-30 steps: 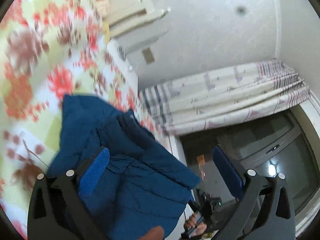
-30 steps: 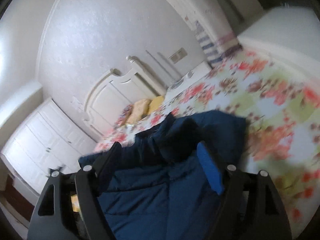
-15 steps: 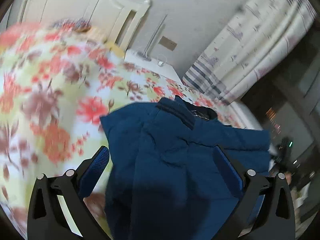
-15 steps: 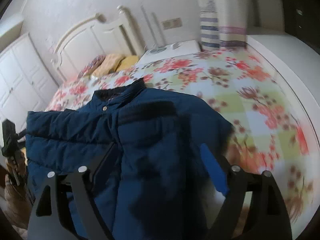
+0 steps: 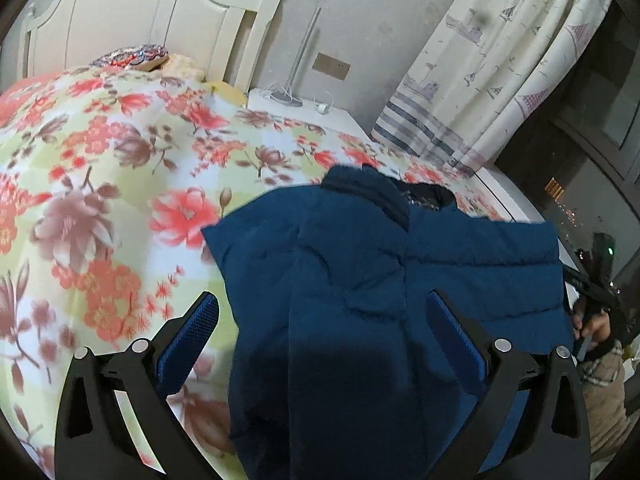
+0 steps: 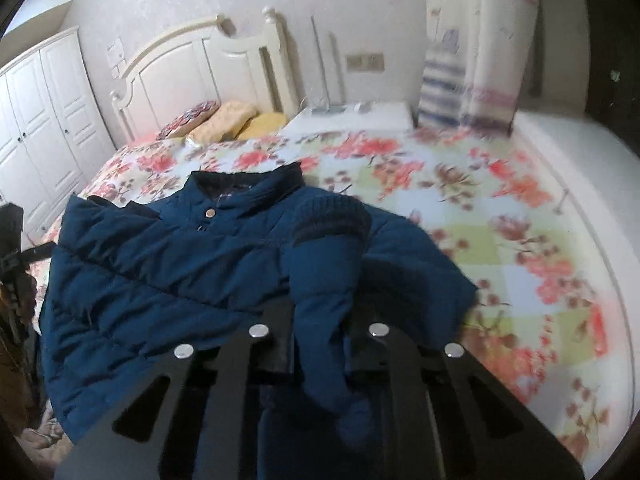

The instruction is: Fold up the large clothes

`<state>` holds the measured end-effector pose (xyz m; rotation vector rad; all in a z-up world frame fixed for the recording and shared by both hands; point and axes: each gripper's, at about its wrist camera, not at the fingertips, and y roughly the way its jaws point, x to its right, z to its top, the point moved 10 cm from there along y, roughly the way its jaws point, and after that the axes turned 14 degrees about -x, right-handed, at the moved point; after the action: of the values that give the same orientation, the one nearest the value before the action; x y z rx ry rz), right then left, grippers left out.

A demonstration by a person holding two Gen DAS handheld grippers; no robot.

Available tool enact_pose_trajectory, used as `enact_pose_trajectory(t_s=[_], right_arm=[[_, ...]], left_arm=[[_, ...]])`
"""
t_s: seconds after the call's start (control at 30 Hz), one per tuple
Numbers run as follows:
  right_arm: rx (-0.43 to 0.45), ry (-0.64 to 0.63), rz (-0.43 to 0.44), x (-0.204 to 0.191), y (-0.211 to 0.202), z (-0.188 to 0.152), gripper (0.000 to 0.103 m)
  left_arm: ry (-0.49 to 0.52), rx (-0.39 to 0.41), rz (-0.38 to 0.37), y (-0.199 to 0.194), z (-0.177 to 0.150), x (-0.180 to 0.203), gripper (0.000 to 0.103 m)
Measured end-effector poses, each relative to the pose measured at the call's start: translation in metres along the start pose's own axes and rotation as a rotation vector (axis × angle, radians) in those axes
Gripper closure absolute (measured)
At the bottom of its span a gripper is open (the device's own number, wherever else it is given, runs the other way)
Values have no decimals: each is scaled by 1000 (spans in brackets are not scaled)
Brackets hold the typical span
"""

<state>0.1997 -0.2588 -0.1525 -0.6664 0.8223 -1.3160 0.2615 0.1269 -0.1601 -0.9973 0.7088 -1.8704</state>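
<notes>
R fingers (image 6: 320,344) clamped on jacket sleeve (image 6: 324,280); L fingers (image 5: 320,332) wide, over the cloth.
Navy puffer jacket (image 6: 168,264), quilted, knit cuff, dark collar w/ snap, lies on floral bedspread (image 6: 500,248) at bed's near edge.

- Your left wrist view looks down along its claw (image 5: 322,336), close over the blue jacket (image 5: 360,280).
- Your right wrist view faces the headboard (image 6: 200,68); both share jacket and floral bedspread (image 6: 480,200).
</notes>
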Motion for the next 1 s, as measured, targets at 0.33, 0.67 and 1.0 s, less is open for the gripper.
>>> enact_pose_trajectory(t_s=[0.33,0.67,1.0], right_arm=[[7,105,62,15,14,-12,86],[9,125,78,18,18,-15,86],[80,129,4,16,-6,-16,88]], left_arm=[[261,-59,233,41,44,37,4],[274,-158,71,79,39,31,26],[226,163,-128,-13,36,70,90]])
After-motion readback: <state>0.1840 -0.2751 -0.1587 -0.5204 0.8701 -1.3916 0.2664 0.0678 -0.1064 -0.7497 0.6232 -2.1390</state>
